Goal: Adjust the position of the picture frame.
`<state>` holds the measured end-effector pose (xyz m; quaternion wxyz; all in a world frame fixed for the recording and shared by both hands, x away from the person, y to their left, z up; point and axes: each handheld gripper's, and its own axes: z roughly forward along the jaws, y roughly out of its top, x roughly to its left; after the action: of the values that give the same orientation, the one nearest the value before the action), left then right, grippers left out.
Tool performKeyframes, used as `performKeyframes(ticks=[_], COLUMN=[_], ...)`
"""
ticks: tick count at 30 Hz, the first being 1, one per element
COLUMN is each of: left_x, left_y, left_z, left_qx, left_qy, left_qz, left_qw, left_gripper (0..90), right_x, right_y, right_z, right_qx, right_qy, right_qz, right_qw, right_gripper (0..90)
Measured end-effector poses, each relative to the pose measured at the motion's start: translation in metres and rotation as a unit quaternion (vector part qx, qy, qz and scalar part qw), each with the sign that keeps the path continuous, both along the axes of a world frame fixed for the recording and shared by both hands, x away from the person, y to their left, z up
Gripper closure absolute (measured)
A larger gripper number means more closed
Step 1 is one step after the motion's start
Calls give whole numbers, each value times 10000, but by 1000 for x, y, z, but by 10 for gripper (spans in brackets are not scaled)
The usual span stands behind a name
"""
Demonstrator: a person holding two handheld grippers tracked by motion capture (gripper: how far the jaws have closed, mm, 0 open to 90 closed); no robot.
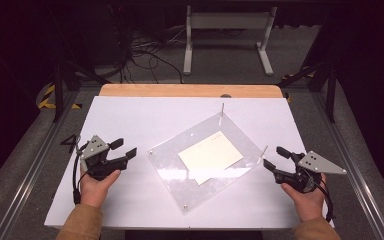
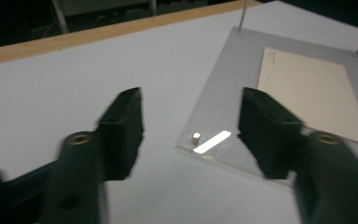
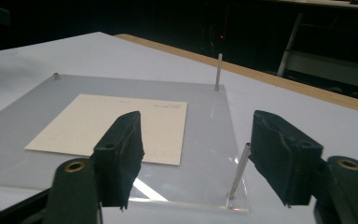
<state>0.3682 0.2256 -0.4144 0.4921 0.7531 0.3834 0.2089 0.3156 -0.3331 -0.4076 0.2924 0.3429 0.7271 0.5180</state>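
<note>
A faint line of print ran along one edge of the cream card (image 1: 210,155), too small to read. The card lay on a clear plastic plate (image 1: 167,167) between the two grippers. The left gripper (image 1: 123,151) and the right gripper (image 1: 274,157) both stood open, holding nothing, each just outside a corner of the plate. Thin metal pins (image 3: 238,170) rose from the plate. The white tabletop (image 1: 130,117) stood in a dark room.

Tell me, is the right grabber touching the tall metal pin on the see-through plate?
Apart. In the right gripper view the pin stands between the right gripper jaws, with open space on both sides.
</note>
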Motion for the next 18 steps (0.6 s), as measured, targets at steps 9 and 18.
performKeyframes(ticks=[9, 18], left_x=[25, 48], left_y=[-11, -27], left_z=[-2, -15], left_qx=[431, 695], left_qy=[330, 907], left_qz=[-206, -405], left_qw=[9983, 9926], left_gripper=[880, 898], right_x=[-10, -15], right_y=[2, 4], right_z=[-1, -4], right_qx=[-70, -72], right_qy=[248, 472], right_qz=[34, 147], right_qw=[9997, 9988], right_gripper=[441, 421])
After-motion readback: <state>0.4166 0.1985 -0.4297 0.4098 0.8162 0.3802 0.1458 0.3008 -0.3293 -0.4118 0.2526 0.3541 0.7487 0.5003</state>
